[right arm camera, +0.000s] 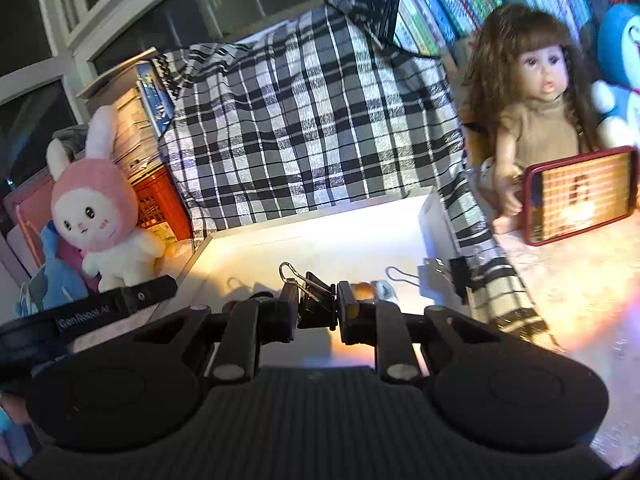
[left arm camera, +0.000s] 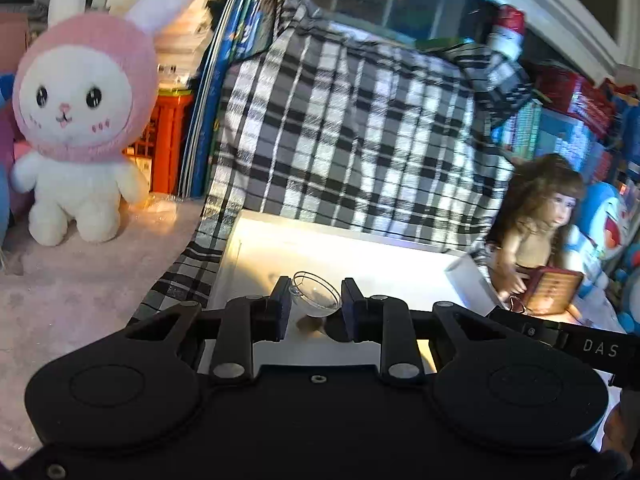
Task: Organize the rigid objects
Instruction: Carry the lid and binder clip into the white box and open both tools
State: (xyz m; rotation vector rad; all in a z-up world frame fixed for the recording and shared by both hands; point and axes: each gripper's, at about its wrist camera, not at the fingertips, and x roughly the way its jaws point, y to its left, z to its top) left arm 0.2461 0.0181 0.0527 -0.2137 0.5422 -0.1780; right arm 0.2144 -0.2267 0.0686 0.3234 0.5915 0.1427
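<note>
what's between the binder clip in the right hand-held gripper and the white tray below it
Nothing visible. The right hand-held gripper is shut on the black binder clip over the white tray, whose floor ahead is bare. Another binder clip sits off to the right by the tray's edge, out of the way.

Bunny (left arm camera: 80, 120) left of tray (left arm camera: 400, 256), doll (left arm camera: 536, 216) right.

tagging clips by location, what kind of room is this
Probably a child's bedroom or playroom at home: a plush bunny, a doll, and shelves of books behind.
</note>
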